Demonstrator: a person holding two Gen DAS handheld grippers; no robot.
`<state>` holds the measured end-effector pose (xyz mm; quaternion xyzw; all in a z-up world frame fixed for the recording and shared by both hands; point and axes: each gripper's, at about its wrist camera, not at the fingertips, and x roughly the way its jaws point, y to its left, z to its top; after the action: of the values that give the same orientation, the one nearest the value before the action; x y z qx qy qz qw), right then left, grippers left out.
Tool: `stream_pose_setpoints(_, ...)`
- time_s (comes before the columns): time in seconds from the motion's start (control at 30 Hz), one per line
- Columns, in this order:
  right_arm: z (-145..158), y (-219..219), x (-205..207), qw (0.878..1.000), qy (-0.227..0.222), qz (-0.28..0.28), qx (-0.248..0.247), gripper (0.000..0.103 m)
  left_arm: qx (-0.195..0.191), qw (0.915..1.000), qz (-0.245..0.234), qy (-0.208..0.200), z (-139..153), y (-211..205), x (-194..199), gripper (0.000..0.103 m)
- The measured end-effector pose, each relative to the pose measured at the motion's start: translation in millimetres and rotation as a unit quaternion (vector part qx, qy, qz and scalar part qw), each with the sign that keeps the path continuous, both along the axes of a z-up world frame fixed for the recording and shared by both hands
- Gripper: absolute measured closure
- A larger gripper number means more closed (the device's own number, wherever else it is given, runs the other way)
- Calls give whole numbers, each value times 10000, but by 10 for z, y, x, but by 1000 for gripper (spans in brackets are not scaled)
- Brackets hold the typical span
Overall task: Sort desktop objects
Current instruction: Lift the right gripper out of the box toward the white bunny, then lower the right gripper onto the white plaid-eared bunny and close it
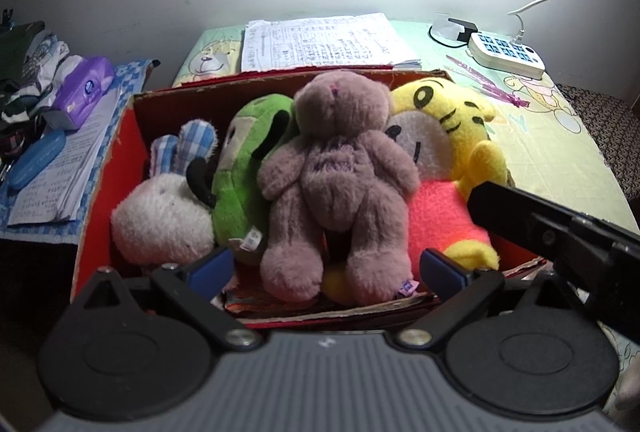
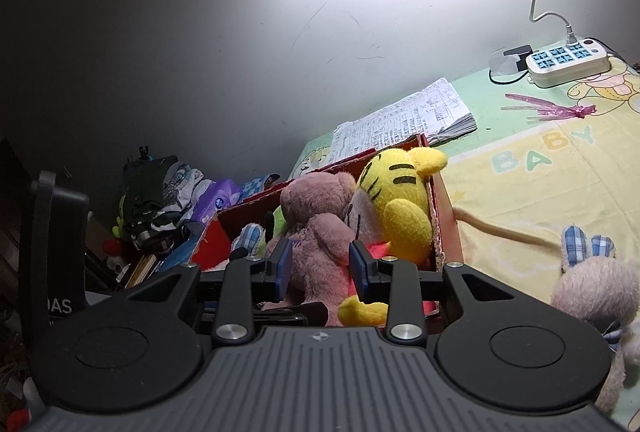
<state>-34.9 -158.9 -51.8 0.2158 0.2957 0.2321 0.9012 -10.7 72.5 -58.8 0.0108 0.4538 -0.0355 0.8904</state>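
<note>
Left wrist view: the red box (image 1: 120,168) already holds four plush toys, the brown bear (image 1: 336,168) foremost; the left gripper (image 1: 326,268) gapes wide, empty. Right wrist view: the right gripper (image 2: 320,266) is part-open, seemingly holding nothing; a grey bunny (image 2: 596,292) awaits on the table.

Soft plush in rough cardboard, hard plastic around it

At frame centre the brown teddy bear (image 1: 336,168) has matted, fuzzy pile; the yellow tiger (image 1: 452,124) and green plush (image 1: 248,168) look fleecy. The red box (image 1: 120,168) is matt cardboard with frayed edges. The left gripper (image 1: 326,268) is matt black plastic with shiny metal screws. At upper right, the power strip (image 1: 506,54) is glossy plastic; the surface (image 1: 552,148) wears printed cloth.
</note>
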Motion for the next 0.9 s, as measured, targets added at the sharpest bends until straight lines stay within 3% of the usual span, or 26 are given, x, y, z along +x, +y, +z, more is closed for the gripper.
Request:
stream_pose_setpoints(0.23,37,-308,26,9993,-113,269,226,69,177,9993,214,-268,187,-271,-108,3)
stream_pose_setpoints(0.47,52,-746,67,9990,-129,260,349,69,278,9989,112,-367,264,-726,-168,3)
stream_pose_setpoints(0.9,-188,-1713,84,9979,260,-246,540,68,30,9958,-686,-614,206,-1613,-403,3)
